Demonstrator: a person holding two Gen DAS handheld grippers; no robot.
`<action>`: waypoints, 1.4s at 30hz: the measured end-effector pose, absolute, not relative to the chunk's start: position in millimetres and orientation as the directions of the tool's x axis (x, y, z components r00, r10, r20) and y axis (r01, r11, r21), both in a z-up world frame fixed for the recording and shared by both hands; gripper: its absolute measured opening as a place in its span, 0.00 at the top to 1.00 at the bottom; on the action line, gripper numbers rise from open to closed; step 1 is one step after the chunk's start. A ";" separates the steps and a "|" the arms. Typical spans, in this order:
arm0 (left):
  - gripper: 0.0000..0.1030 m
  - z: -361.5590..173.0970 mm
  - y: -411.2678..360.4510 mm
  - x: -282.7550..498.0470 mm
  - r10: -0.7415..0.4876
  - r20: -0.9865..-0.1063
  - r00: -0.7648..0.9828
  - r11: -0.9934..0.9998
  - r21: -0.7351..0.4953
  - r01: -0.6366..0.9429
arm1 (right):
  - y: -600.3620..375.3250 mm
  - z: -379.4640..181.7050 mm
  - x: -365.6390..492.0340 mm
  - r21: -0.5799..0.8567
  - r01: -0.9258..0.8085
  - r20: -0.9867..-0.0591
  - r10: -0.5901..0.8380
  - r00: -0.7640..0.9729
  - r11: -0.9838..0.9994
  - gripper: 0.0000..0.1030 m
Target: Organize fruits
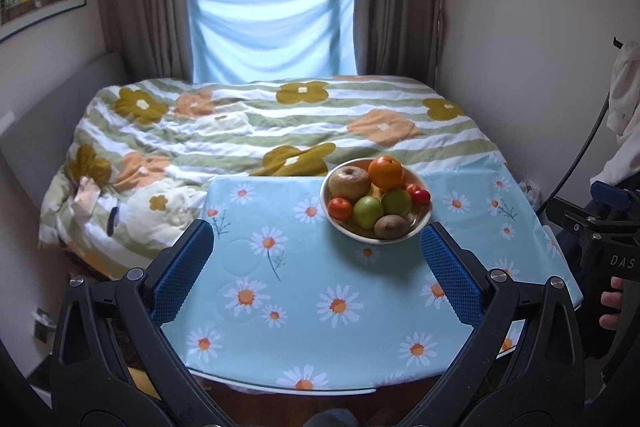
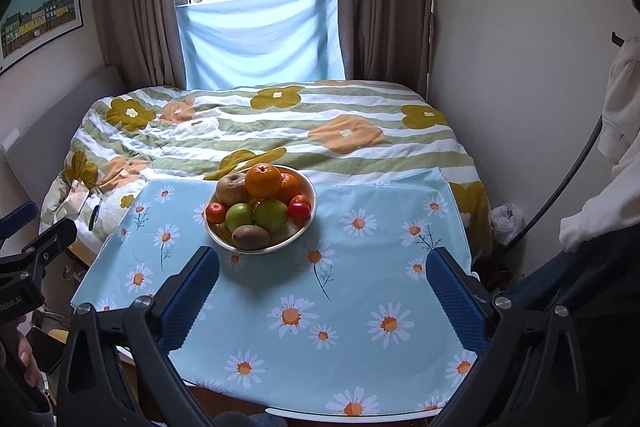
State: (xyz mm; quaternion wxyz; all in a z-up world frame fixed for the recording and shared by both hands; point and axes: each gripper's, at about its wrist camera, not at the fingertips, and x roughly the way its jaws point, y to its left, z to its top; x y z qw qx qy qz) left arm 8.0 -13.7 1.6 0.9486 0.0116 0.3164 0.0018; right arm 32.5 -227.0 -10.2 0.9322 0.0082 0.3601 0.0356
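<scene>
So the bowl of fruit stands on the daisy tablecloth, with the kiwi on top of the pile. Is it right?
Not quite: the orange tops the pile. The kiwi lies at the near rim of the bowl, which does stand on the daisy tablecloth. The right wrist view shows this.

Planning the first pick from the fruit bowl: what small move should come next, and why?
Probably ease the right gripper forward toward the kiwi: both grippers are open and empty, short of the bowl, and the kiwi lies nearest, at its front rim.
</scene>
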 end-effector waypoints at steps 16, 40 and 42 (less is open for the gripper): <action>0.00 4.6 -16.8 13.3 0.008 -0.599 0.801 1.000 0.018 0.004 | -229.1 -9.4 33.8 0.026 -0.048 -0.664 0.053 0.745 0.999 0.00; 0.00 6.7 -20.6 18.9 -0.009 -0.593 0.805 1.000 -0.002 0.010 | -234.6 -10.3 33.8 0.020 -0.033 -0.662 0.038 0.748 0.999 0.00; 0.00 6.9 -22.3 20.6 -0.001 -0.591 0.806 1.000 0.004 0.004 | -234.3 -10.2 33.6 0.023 -0.033 -0.662 0.040 0.749 0.999 0.00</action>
